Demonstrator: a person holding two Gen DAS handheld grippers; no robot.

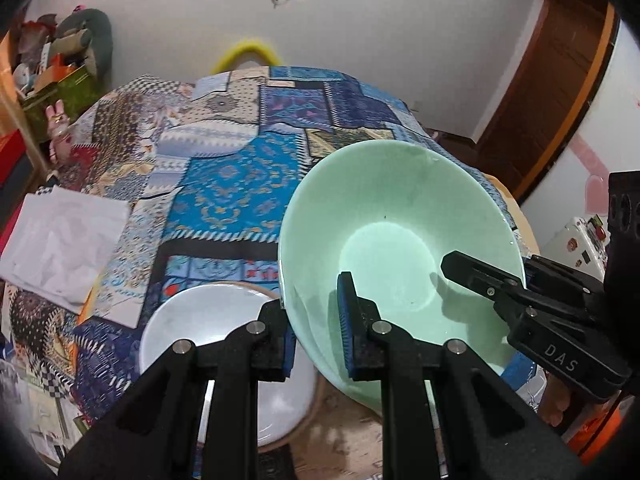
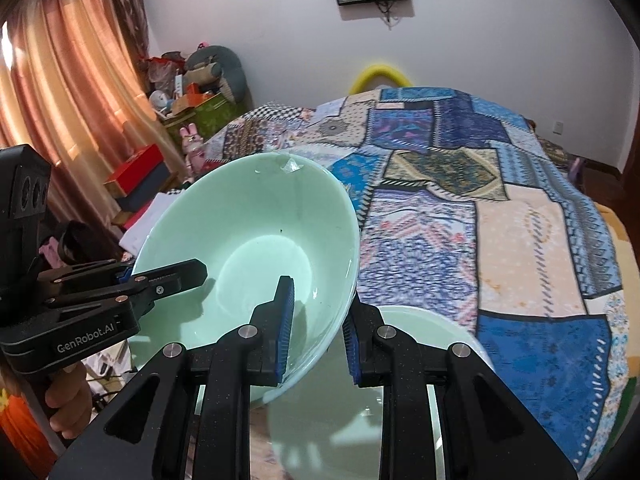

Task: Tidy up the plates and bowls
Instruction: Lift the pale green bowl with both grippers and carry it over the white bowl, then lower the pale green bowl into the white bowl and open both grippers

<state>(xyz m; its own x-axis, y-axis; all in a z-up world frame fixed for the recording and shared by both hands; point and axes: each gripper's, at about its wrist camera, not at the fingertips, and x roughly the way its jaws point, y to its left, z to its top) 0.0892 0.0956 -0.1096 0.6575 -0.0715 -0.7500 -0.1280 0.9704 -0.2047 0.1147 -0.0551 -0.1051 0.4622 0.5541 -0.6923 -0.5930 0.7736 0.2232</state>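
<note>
So the biggest thing in both views is the bed [image 1: 248,152], covered by a patchwork blanket in blues and creams, filling the whole background behind the action. In front of it hangs the green bowl [image 1: 392,232], tilted with its open mouth facing back toward the cameras and its far rim raised. It's pinched from two sides at once: the left hand-held gripper [image 1: 316,328] is clamped tight on the rim's left edge, one blue pad inside the bowl and the other outside, and the right hand-held gripper [image 2: 316,328] does the same thing on the opposite edge. Both sets of jaws look about as closed as they go, with only the bowl wall between them. Each one shows up in the other's view reaching in from the side, so the bowl sits right between the two, neither noticeably nearer. Now the bit that probably matters: in the left view a white plate [image 1: 208,320] lies just below and to the left of the bowl, on what looks like a small wooden worktop [image 1: 340,420]. In the right view a second pale green dish [image 2: 420,340] sits low on the right, under the bowl's edge. So any set-down spot is below the bowl, and it would likely need levelling first.
</note>
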